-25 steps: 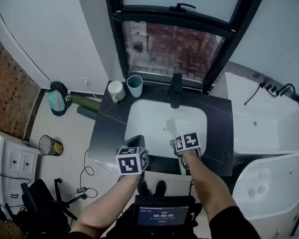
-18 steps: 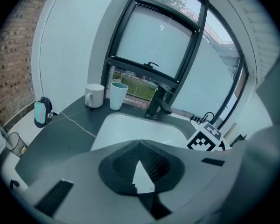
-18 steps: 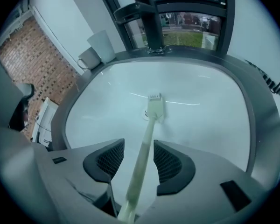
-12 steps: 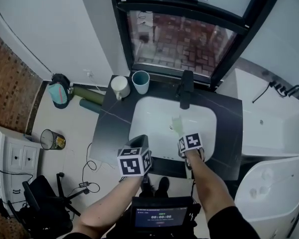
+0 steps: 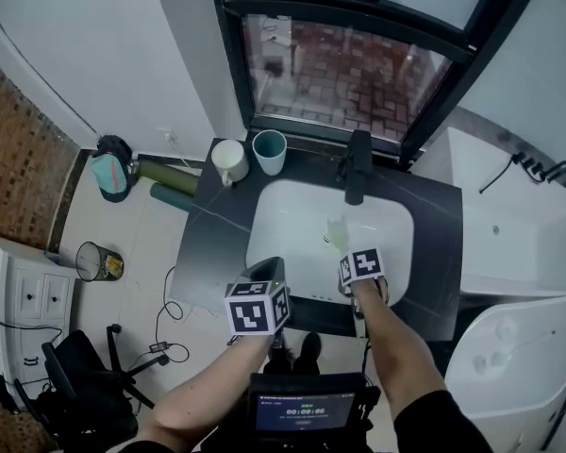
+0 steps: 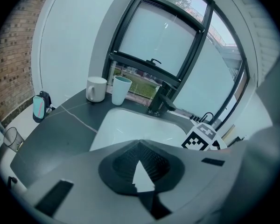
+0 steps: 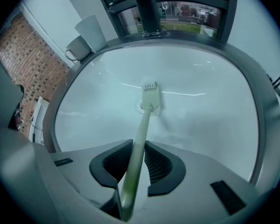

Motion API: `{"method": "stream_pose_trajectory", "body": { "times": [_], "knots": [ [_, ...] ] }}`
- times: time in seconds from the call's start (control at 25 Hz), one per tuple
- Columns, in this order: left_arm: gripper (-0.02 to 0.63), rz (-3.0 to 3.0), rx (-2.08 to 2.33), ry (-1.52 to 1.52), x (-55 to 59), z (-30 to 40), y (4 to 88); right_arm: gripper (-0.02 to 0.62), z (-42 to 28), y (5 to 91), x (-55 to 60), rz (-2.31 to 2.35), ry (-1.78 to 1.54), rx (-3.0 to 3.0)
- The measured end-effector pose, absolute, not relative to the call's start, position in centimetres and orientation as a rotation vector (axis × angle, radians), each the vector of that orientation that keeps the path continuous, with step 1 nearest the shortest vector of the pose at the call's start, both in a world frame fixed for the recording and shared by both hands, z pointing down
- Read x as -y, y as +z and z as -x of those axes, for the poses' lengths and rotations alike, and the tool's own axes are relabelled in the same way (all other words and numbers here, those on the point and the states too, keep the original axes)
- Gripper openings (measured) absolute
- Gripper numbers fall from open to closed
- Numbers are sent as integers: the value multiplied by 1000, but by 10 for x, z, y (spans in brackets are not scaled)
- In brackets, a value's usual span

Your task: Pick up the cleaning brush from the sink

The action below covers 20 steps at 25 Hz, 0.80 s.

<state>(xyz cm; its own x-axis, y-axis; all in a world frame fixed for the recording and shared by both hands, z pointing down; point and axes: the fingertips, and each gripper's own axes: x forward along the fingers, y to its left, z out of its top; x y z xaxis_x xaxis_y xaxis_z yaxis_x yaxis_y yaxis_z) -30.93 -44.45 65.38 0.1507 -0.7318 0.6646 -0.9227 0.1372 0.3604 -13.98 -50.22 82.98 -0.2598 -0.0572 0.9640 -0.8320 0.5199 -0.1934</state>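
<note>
A pale green cleaning brush (image 7: pixel 150 94) lies in the white sink (image 7: pixel 200 115), bristle head over the drain and handle running back toward me. My right gripper (image 7: pixel 139 146) points steeply down into the basin; its jaws are closing, and both pads (image 7: pixel 115 164) touch the handle. In the head view the brush (image 5: pixel 337 234) shows just beyond the right gripper (image 5: pixel 351 255). My left gripper (image 5: pixel 269 272) hovers over the sink's front left rim, shut with nothing in it (image 6: pixel 141 146).
A black faucet (image 5: pixel 357 163) stands behind the sink (image 5: pixel 283 225) on a dark counter (image 5: pixel 212 253). A white mug (image 5: pixel 229 165) and a teal cup (image 5: pixel 269 151) sit at the back left corner. White fixtures (image 5: pixel 519 243) are on the right, a small bin (image 5: pixel 96 264) on the floor to the left.
Both grippers have come down toward the sink. The right one has sunk onto the brush handle at the front of the basin.
</note>
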Motion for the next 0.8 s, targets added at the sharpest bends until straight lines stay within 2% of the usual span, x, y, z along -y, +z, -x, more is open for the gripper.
{"method": "stream_pose_trajectory", "body": {
  "times": [0.28,0.8],
  "knots": [
    [-14,-1652,1630,295,435,312,645,63,131,814,503,-836,877,1715],
    [-14,-1821,1574,244,378,259,566,64,103,701,431,-943,897,1883]
  ]
}}
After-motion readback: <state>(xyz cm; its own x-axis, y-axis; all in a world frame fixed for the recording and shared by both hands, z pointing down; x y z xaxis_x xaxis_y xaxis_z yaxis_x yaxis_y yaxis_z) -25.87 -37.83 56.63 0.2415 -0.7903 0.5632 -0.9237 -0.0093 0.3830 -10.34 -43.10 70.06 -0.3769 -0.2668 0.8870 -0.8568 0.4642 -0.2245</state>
